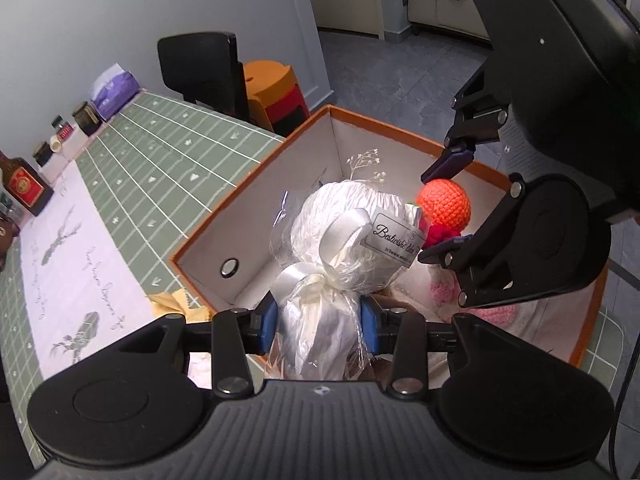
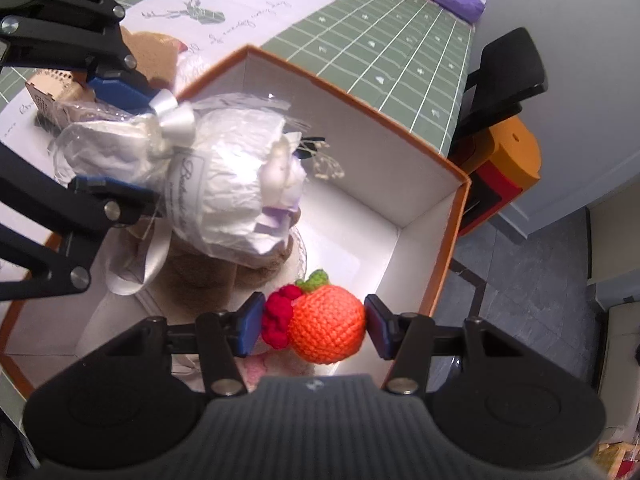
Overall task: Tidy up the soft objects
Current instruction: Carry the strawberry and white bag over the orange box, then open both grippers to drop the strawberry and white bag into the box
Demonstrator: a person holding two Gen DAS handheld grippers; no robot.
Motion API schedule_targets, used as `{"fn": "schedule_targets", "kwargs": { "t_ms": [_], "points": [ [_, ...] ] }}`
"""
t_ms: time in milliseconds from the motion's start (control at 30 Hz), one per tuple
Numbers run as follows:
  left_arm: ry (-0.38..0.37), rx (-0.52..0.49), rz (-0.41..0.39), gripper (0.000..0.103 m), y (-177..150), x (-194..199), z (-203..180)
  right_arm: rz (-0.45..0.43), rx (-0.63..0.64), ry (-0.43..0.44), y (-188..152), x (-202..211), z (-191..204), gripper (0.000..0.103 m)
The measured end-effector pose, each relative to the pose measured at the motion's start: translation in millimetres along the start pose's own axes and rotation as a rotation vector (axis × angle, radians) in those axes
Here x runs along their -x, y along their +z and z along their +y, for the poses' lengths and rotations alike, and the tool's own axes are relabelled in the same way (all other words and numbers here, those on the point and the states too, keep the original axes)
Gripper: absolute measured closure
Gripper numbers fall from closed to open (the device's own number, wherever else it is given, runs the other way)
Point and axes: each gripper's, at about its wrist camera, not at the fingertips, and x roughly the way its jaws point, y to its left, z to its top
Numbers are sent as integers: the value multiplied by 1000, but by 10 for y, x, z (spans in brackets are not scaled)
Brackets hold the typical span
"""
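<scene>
The box sat on the table. Both grippers pointed steeply down over it. The left gripper pinched the white bundle's neck; the right gripper pinched the crochet orange, both above the box's interior.

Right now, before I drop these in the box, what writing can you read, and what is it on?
"Bestwishes..." in script: white tag on the wrapped white bundle; the smaller line below is too small to read.
Cursive lines on the deer-print cloth: illegible.
Red label on the brown bottle: blurred.
</scene>
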Motion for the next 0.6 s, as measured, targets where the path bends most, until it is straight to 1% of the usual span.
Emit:
{"fn": "schedule_targets", "kwargs": {
  "t_ms": [200,300,433,500,533,600],
  "points": [
    [-29,9,29,56,-17,-246,20,54,24,15,24,-270,12,50],
    [-39,7,36,54,-23,-297,-7,70,34,16,19,-320,40,49],
    [-52,3,27,47,-25,-310,15,77,47,9,19,-326,67,44],
    [-61,-10,23,46,-33,-304,-7,76,52,7,24,-302,79,43],
    [-65,-19,22,41,-42,-291,-19,76,55,7,26,-288,90,41],
    [-89,-24,15,39,-56,-253,-42,78,67,2,25,-269,125,36]
  ]
}}
